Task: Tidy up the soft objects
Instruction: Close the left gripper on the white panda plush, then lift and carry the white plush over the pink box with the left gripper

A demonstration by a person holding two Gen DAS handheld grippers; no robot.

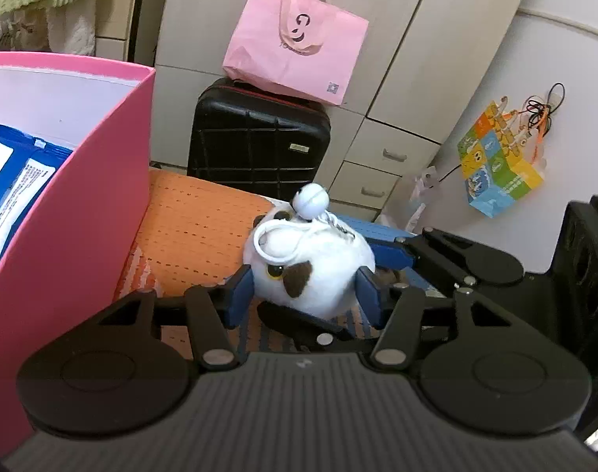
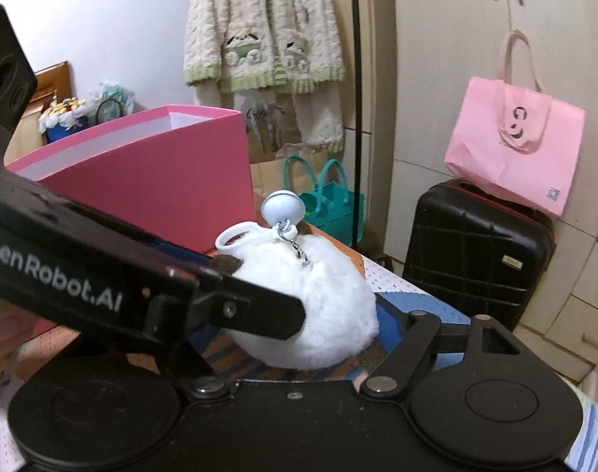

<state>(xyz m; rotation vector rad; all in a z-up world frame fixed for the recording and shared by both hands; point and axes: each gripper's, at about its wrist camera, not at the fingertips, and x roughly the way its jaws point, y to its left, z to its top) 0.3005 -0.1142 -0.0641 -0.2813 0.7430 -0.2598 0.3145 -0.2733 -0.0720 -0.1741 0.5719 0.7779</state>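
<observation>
Left gripper (image 1: 304, 289) clamping white plush toy (image 1: 314, 263), blue pads (image 1: 241, 295) pressing into both sides. Toy sitting on orange mat (image 1: 196, 232), beside pink box (image 1: 102, 181). Right gripper (image 2: 338, 314) reaching alongside same toy, jaws standing apart, not gripping. Black suitcase (image 1: 259, 137) and pink bag (image 1: 295, 43) standing behind.

"GenRobot.AI" in white letters on the black left gripper (image 2: 304, 320) arm at near left; other printing too small to read.
</observation>
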